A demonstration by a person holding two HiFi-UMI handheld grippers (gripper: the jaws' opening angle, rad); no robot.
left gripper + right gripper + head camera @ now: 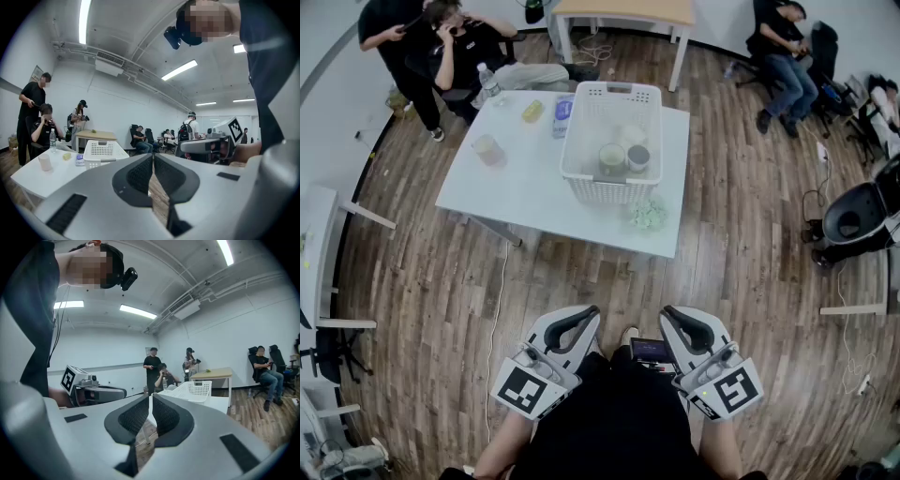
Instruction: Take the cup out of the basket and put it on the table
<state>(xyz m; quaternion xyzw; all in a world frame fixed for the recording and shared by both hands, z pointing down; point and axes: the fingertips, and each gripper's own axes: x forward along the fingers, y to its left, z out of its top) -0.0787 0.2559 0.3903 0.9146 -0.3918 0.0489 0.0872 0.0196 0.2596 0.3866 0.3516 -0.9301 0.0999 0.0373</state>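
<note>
Clenched on nothing, both: left claw (591, 315) and right claw (669, 315), low at bottom centre of the head view, pads together in each gripper view, well apart from everything to be handled. Further up, past a strip of floor, white surface (525, 192) in the upper middle of the frame, with basket (610, 90) standing on its right half. Inside the basket, toward its lower end, green cup (612, 157) and grey cup (638, 157) side by side, upright, touching or nearly so; impossible to tell which is meant. Task not yet begun.

Probably light and stiff-walled; smooth sides, so likely slippery under a side pinch. Material too small to judge, so best treated as breakable. Hemmed in by tall basket walls and by each other, so little room for a side grip. Better taken from above at the rim, one pad inside, one outside, on the side away from the neighbour. Contents unclear, so to be kept upright, lifted straight up clear of the basket rim, then set down on bare surface at left.
</note>
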